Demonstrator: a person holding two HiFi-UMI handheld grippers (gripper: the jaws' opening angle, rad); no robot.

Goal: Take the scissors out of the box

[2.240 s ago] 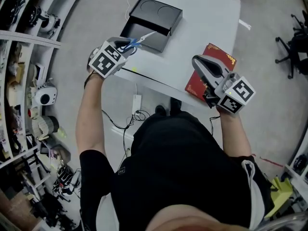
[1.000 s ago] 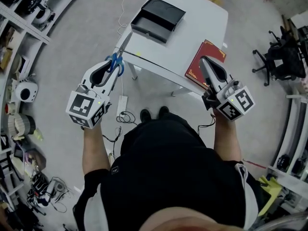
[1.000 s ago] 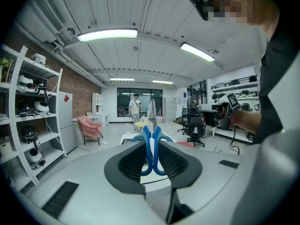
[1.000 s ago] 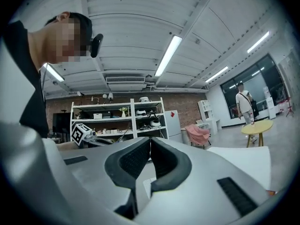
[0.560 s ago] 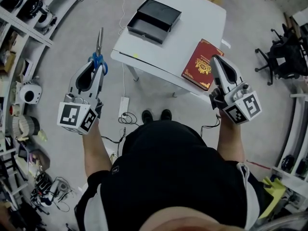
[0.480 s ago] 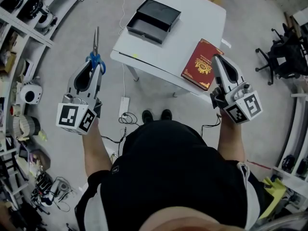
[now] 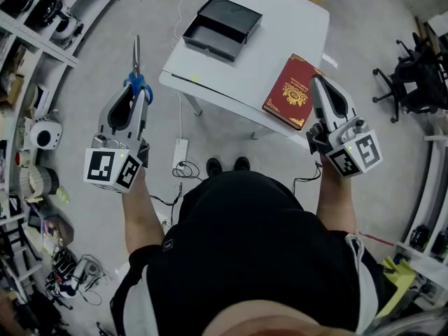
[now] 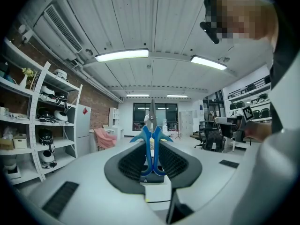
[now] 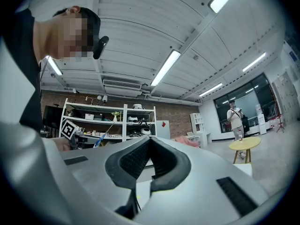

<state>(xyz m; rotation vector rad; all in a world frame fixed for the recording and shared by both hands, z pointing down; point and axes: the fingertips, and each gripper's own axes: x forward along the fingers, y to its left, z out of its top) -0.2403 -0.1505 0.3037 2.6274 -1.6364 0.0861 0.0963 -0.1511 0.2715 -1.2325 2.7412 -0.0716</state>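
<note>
left gripper [image 7: 134, 94] clamps one pair of scissors [image 7: 136, 61]; right gripper [image 7: 316, 82] is closed, empty. one box [image 7: 222, 28] and one book [image 7: 292, 93] lie on the table [image 7: 283, 16].

Blue handles, grey blades on scissors [image 7: 137, 82]. Black box [image 7: 222, 25] at white table's [image 7: 283, 26] far-left corner. Red book [image 7: 292, 93] w/ gold print at near-right edge. L gripper [image 7: 135, 96] & R gripper [image 7: 316, 82]: grey, black pads, blk & wht squares.
</note>
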